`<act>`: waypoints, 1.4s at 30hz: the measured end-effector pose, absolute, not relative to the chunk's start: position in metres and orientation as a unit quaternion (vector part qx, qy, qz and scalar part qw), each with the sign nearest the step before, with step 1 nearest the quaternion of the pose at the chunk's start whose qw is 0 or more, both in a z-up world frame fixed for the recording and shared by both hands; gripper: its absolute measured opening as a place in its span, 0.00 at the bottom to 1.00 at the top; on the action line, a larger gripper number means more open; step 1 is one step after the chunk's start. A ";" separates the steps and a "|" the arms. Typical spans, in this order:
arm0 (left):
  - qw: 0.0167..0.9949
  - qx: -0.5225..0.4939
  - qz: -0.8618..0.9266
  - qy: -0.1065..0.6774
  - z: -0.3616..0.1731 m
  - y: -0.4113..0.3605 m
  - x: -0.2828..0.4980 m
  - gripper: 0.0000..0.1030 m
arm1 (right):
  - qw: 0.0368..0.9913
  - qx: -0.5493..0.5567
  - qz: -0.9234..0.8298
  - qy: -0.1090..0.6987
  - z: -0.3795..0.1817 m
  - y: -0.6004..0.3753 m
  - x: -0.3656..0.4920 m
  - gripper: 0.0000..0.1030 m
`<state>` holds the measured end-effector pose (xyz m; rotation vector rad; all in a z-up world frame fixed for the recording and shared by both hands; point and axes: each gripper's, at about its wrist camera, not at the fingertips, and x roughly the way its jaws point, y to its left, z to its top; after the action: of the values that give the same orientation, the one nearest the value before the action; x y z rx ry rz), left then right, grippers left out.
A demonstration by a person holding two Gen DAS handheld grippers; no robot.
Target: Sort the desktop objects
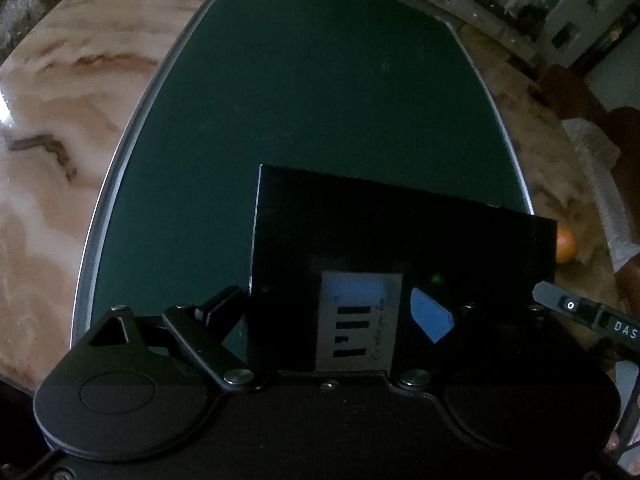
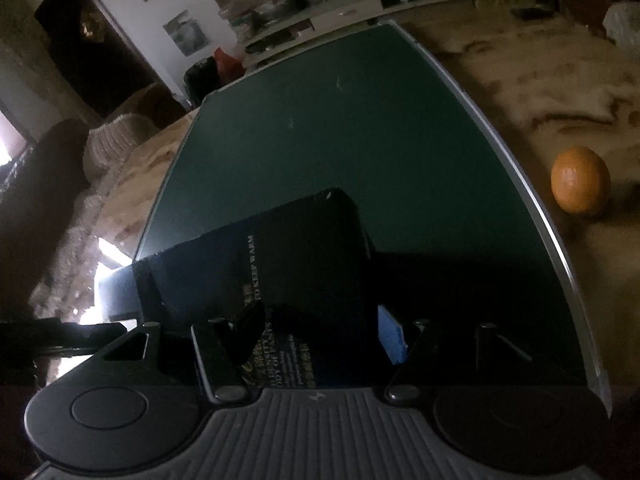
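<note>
though dim, black printed box (image 2: 280,272)

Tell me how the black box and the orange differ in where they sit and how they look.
The black box is flat-sided, dark and printed with lettering; the orange is round, bright and plain. The box sits between the right gripper's fingers over the green mat, while the orange lies off the mat on the marbled tabletop, untouched. The box looks far bigger in view. Both lie toward the mat's right side.
</note>
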<state>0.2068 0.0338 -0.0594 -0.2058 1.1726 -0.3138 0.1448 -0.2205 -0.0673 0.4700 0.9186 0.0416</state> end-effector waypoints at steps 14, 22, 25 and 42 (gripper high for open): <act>0.813 -0.066 -0.138 0.562 -0.052 0.017 0.240 0.88 | 0.857 0.220 -0.004 0.466 -0.069 -0.218 0.183 0.63; 0.813 -0.046 -0.135 0.565 -0.073 0.016 0.237 0.90 | 0.865 0.207 0.001 0.457 -0.074 -0.213 0.178 0.63; 0.815 -0.043 -0.138 0.561 -0.075 0.016 0.234 0.90 | 0.867 0.196 0.001 0.458 -0.077 -0.210 0.178 0.63; 0.840 -0.046 -0.149 0.519 -0.077 0.024 0.197 0.91 | 0.888 0.186 0.016 0.421 -0.087 -0.208 0.165 0.64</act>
<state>0.1969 0.0236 -0.0774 -0.0971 1.0980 -0.3154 0.1653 -0.2079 -0.0867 0.3871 0.8740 0.0339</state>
